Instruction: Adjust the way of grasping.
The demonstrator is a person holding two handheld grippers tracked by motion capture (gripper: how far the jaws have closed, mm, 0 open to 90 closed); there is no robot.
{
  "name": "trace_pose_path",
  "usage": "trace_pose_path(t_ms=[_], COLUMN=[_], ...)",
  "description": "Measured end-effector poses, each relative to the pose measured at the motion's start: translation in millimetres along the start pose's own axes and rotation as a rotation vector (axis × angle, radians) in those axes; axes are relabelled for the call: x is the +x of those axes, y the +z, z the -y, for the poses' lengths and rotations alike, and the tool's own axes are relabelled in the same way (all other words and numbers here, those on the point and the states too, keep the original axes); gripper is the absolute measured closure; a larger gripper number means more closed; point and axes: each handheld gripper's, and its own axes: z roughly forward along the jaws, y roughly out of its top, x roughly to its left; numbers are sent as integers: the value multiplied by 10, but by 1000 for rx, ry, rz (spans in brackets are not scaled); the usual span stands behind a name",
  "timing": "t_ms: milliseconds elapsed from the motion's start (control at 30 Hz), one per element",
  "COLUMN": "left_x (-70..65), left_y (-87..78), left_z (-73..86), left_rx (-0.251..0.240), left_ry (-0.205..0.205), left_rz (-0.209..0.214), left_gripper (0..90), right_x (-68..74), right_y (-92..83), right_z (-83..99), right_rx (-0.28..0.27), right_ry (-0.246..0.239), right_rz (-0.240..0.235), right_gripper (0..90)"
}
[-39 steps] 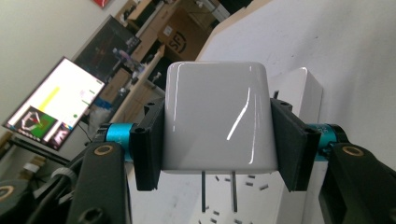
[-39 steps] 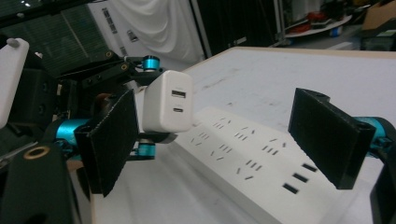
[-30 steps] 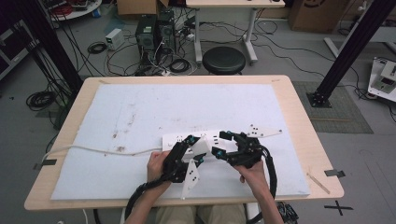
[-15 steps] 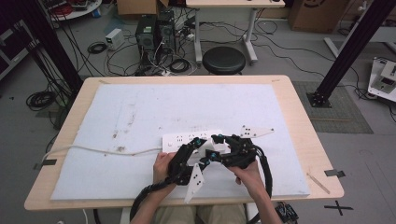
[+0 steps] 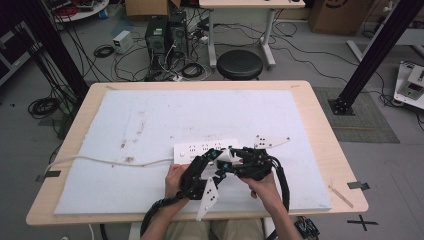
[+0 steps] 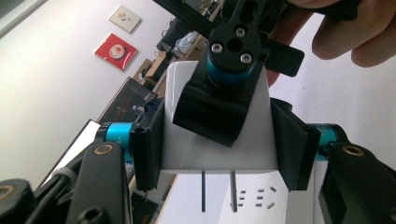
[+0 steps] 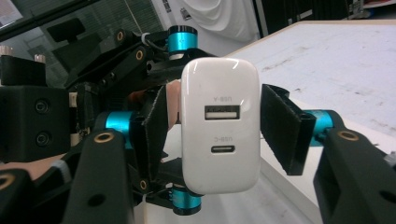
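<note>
Charger (image 7: 220, 125) passes between grippers above the power strip (image 5: 206, 149).
Left gripper (image 6: 217, 140) clamps its sides, prongs down; right gripper (image 7: 212, 123), jaws just closing, straddles the port face with a gap at one pad.

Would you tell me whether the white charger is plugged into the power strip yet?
Not plugged in: the white charger sits in the left gripper, prongs bare above the power strip.
</note>
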Motion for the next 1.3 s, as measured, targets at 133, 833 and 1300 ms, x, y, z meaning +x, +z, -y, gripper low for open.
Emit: trace_pose_path(t_ms=[133,833,1300], left_x=[-3,-9,-13], left_y=[5,-12,-17], left_z=[2,23,36], left_rx=[-4,-13,-9], left_ry=[3,29,37], left_rz=[5,10,25], left_gripper=[425,425,425], right_x=[7,1,12], right_y=[9,-17,-10], right_z=[5,13,29], right_rx=[5,-3,2], right_ry=[-6,-10,-28], right_rz=[-8,-19,-5], right_gripper=[493,603,628])
